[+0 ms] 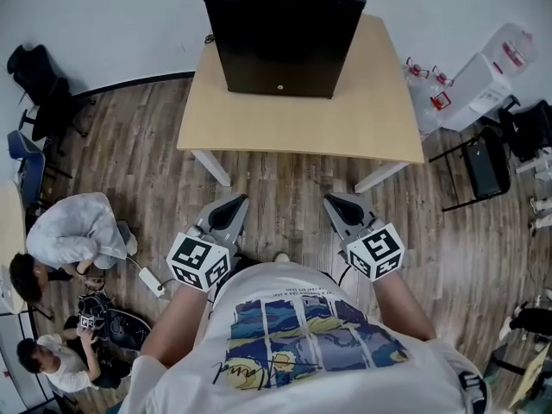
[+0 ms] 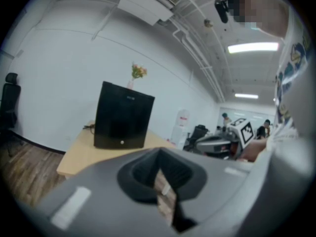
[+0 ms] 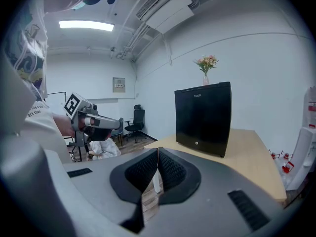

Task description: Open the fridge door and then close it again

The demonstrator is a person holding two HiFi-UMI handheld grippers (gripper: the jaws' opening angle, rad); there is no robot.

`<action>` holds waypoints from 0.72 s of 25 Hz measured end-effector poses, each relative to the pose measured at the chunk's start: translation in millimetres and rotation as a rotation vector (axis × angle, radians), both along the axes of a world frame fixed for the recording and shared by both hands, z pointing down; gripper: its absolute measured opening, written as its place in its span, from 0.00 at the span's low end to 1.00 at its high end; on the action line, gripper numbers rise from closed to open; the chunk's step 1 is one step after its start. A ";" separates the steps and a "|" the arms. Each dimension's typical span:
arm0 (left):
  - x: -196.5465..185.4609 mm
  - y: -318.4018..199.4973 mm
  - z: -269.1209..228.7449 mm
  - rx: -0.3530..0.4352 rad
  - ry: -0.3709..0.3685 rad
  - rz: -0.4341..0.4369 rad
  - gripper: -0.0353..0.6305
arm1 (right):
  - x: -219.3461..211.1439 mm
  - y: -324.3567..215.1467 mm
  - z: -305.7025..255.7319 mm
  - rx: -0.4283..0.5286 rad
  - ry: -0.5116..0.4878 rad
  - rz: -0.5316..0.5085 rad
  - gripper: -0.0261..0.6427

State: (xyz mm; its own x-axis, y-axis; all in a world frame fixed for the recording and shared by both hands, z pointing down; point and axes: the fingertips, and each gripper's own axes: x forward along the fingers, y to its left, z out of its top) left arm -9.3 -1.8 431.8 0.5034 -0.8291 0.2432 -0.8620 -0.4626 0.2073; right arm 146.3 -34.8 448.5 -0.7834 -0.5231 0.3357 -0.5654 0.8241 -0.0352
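**Left gripper** (image 1: 231, 205): It is held close to the person's body, well short of the bench (image 1: 345, 128). In its own view the jaws are seen pressed together, with nothing between them.

**Fridge** (image 1: 285, 33): A small black fridge is found standing on the far part of the bench, its front turned toward the person. The door (image 1: 280, 54) is shut flush against the body. No handle is made out on it, only a small round mark low on the front.

**Right gripper** (image 1: 341, 203): It is held level with the left one, equally far from the bench. Its jaws are likewise closed on each other and nothing is pinched.

**Step in hand:** This cannot be settled. A shut door with both grippers held away from it fits the stage ahead of the opening. It fits equally the stage after the door has been closed again. The door is noted to lie as the task's end requires, and no move is therefore prescribed.

**Containers:** The inside of the fridge is hidden by the shut door, so its contents cannot be reported. A vase (image 3: 206, 79) is seen on top of the fridge and flowers are held in it.
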 end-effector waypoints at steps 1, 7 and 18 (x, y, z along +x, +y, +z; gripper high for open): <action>1.7 -0.9 0.0 0.001 -0.002 0.004 0.07 | 1.3 -0.6 0.2 0.002 0.000 0.002 0.06; 2.6 -5.5 -1.4 0.004 -0.011 0.010 0.07 | 5.1 -4.7 -2.5 0.014 -0.001 0.009 0.06; 4.5 -9.3 -1.0 -0.005 -0.002 0.007 0.07 | 6.2 -8.9 -4.2 0.016 -0.005 0.007 0.06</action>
